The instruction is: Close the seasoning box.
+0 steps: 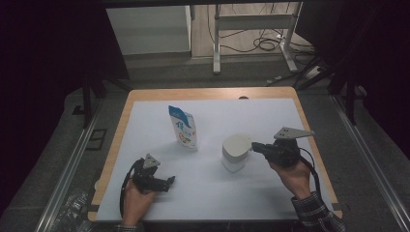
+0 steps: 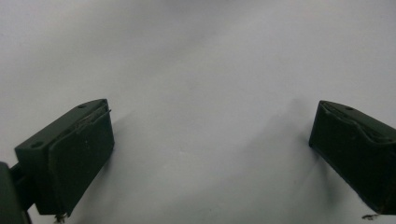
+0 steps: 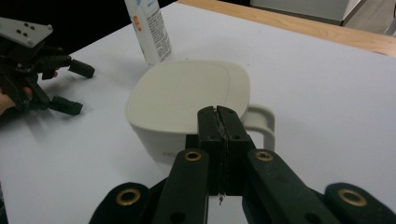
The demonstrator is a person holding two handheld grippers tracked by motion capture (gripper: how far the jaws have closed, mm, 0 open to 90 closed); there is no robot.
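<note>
A white lidded mug (image 1: pixel 235 152) with a side handle (image 3: pixel 264 121) stands on the white mat, right of centre. My right gripper (image 1: pixel 253 145) is shut, its two jaws pressed flat together with nothing between them. Its tips (image 3: pixel 218 111) sit at the rim of the mug's lid (image 3: pixel 187 91), just beside the handle. A blue and white stand-up pouch (image 1: pixel 183 126) is upright behind and left of the mug, its lower part (image 3: pixel 149 32) in the right gripper view. My left gripper (image 1: pixel 169 181) rests low at the front left, jaws wide open (image 2: pixel 210 158) over bare mat.
The white mat (image 1: pixel 270 121) covers most of a wooden table (image 1: pixel 193 93). Beyond the far edge are a metal desk frame (image 1: pixel 251 21) and loose cables (image 1: pixel 266 43) on the floor. Dark curtains hang at both sides.
</note>
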